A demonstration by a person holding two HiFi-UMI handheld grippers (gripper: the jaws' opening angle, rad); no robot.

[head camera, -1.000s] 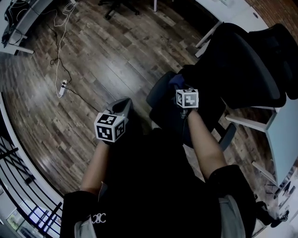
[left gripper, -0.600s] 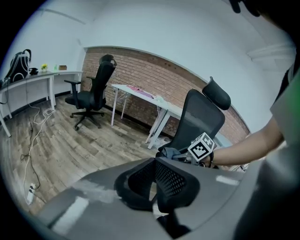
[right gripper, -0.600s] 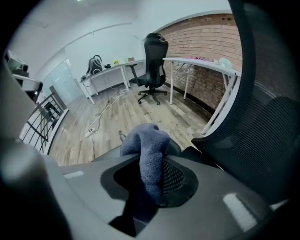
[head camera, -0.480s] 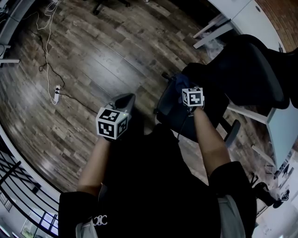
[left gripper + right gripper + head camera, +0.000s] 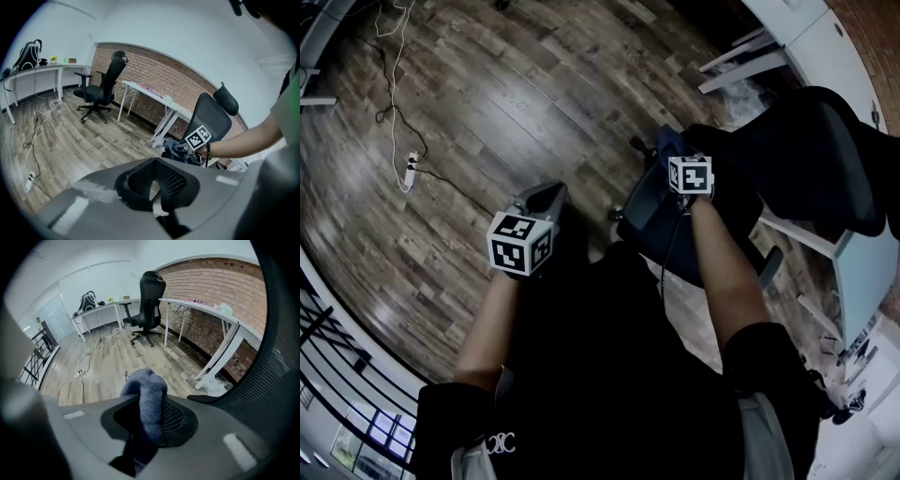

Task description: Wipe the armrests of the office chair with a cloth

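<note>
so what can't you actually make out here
- Whether the cloth touches an armrest: the right gripper covers the contact in the head view, and its own grey body fills the right gripper view's bottom.
- Items on the far desk, left gripper view: too small.

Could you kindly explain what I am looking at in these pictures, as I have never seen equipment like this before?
There is no robot here: a person holds a two-jaw gripper in each hand. The top-down picture comes from a camera on the person's head. The other two come from cameras riding on each gripper, looking along its jaws. The cubes with square markers are part of the grippers. The right gripper is clamped on a blue-grey cloth, close to the black office chair. The left gripper holds nothing, its jaws close together, above the wooden floor.
</note>
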